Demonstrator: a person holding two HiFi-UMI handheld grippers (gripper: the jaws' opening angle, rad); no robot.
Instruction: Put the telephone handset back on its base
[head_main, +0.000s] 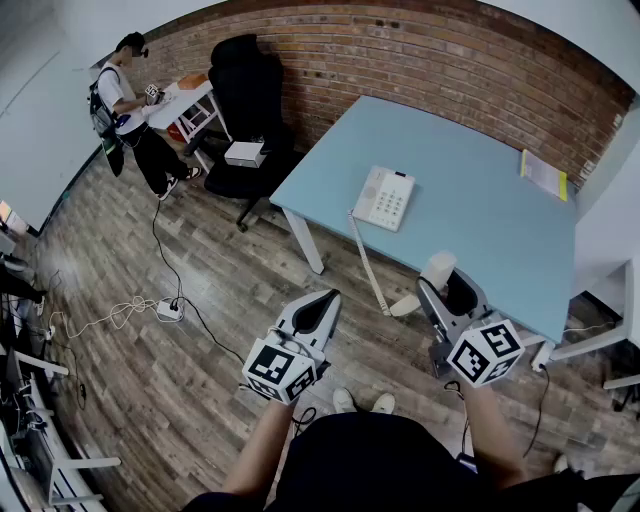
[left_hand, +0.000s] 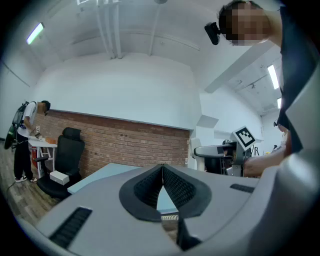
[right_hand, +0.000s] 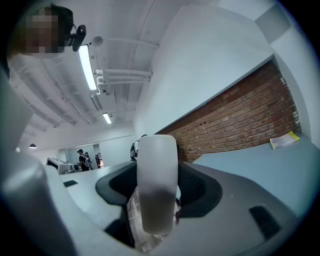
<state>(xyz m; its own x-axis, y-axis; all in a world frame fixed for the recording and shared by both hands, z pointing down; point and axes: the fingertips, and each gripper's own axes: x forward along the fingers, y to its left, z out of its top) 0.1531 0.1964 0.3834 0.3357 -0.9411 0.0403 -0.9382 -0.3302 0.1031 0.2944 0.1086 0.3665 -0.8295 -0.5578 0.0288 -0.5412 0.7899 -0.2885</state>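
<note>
The white telephone base (head_main: 385, 197) lies near the front edge of the light blue table (head_main: 480, 150). A coiled cord (head_main: 368, 262) hangs from it over the table edge down to the white handset (head_main: 436, 270). My right gripper (head_main: 447, 292) is shut on the handset below and in front of the table; in the right gripper view the handset (right_hand: 157, 165) stands upright between the pads of the right gripper (right_hand: 159, 186). My left gripper (head_main: 322, 302) is over the floor, left of the handset, shut with nothing in it. The left gripper view shows the left gripper (left_hand: 162, 169) with pads touching.
A yellow-edged booklet (head_main: 545, 175) lies on the table's far right. A black office chair (head_main: 240, 110) with a white box (head_main: 245, 153) stands left of the table. A person (head_main: 125, 105) stands at a small white desk far left. A power strip (head_main: 168, 310) and cables lie on the wood floor.
</note>
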